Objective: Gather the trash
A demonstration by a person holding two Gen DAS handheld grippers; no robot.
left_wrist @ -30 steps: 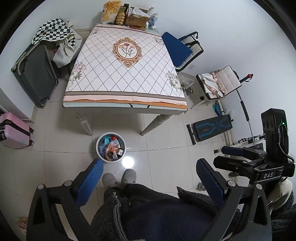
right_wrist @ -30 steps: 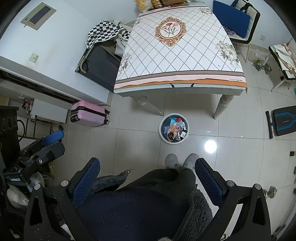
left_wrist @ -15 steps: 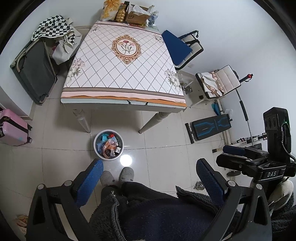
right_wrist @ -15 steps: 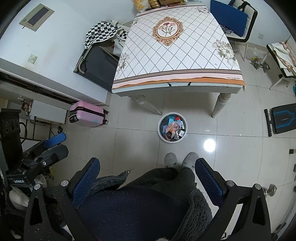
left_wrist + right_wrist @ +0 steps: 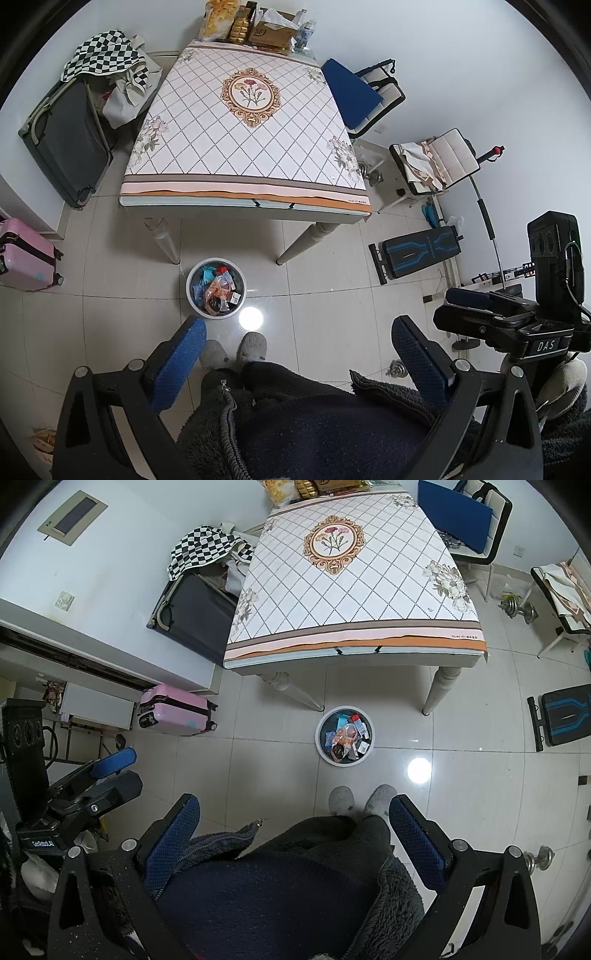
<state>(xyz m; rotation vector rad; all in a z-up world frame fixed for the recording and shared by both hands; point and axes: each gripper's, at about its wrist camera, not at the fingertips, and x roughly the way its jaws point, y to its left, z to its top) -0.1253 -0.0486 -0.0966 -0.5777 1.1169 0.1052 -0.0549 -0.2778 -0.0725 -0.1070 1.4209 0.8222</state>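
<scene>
**A:** Left gripper (image 5: pixel 295 354) is spread wide, blue pads (image 5: pixel 179 363) far apart, nothing between them, touching nothing. Held high over the person's dark fleece jacket (image 5: pixel 314 424) and grey slippers (image 5: pixel 252 345).

**B:** Right gripper (image 5: pixel 293 832) looks the same to me, jaws wide and empty, up over the floor. You can spot it off to the side in the left camera too.

**A:** Where's the trash though?

**B:** In the round white bin (image 5: pixel 345 736) on the tiles, just in front of the slippers, near the front edge of the table (image 5: pixel 354 590). It's full of colourful wrappers (image 5: pixel 218 288).

**A:** Tabletop's bare across its diamond-pattern cloth; snack bags and a cardboard box (image 5: pixel 271 31) sit along the far edge by the wall.
</scene>
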